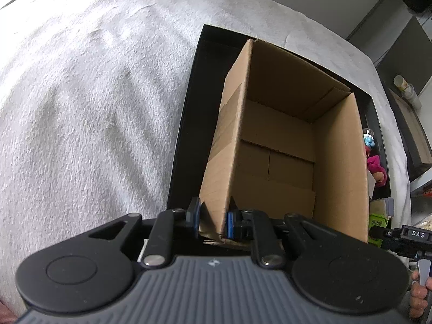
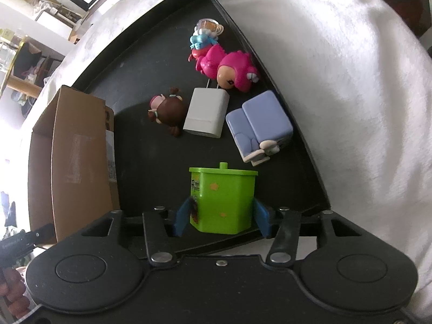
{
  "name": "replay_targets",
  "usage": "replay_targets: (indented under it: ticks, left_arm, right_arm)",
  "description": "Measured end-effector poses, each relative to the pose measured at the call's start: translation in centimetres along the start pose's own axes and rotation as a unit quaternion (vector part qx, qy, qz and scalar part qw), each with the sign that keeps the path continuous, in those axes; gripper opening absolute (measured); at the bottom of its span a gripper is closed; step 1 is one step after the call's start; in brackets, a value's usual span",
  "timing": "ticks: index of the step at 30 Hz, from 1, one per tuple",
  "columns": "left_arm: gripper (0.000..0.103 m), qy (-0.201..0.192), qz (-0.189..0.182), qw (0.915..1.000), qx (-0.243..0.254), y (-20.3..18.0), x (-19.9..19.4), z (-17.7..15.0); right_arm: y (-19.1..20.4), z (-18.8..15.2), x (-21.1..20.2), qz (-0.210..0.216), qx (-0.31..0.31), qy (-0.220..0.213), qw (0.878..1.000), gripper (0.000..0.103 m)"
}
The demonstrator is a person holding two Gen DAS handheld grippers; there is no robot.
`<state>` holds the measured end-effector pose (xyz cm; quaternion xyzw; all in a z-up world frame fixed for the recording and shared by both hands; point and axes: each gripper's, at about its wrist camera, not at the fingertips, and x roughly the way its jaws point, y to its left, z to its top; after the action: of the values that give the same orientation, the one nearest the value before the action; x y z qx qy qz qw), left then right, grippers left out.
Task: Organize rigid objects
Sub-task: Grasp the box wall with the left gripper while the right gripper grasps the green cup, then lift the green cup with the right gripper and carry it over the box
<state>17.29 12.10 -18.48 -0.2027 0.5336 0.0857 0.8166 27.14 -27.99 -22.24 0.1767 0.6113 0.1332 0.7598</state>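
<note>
In the left wrist view my left gripper [image 1: 213, 216] is shut on the near left wall of an open cardboard box [image 1: 283, 140], which stands empty on a black tray [image 1: 186, 113]. In the right wrist view a lime green lidded container [image 2: 224, 197] stands upright at the tray's [image 2: 151, 54] near edge. My right gripper [image 2: 222, 202] straddles it, one blue pad [image 2: 183, 216] close by each side; I see no firm squeeze. Beyond lie a white charger [image 2: 206, 113], a lavender block toy [image 2: 259, 121], a pink figure [image 2: 229, 67] and a brown-haired doll [image 2: 170, 110].
A small blue figurine [image 2: 201, 40] and a clear cup [image 2: 209, 25] lie at the tray's far corner. The cardboard box [image 2: 78, 151] stands left of the toys. The tray rests on a white fuzzy blanket [image 1: 81, 108]. Shelves and furniture ring the edges.
</note>
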Motion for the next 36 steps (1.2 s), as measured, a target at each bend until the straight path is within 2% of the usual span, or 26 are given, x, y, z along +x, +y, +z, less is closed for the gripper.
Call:
replay_targets:
  ticks: [9,18,27,36]
  left_arm:
    - [0.018,-0.030,-0.005,0.9995,-0.009,0.3,-0.3,-0.4]
    - [0.018,-0.034,-0.008,0.9994,-0.006,0.2,-0.3,-0.4]
    - [0.018,-0.034,-0.015,0.9993,-0.006,0.2,-0.3,-0.4]
    - [0.020,-0.033,-0.027,0.9990,-0.010,0.3,-0.4,-0.5]
  right_arm:
    - [1.3,-0.5,0.0,0.011,-0.037,0.002,0.999,0.049]
    - [2.4,-1.0,-1.8,0.011,-0.066,-0.009,0.998,0.049]
    - [4.2,-1.0,-3.9,0.000,-0.080,-0.037,0.996,0.049]
    - [7.0,-0.9,-5.6,-0.009,-0.116,-0.052,0.992,0.049]
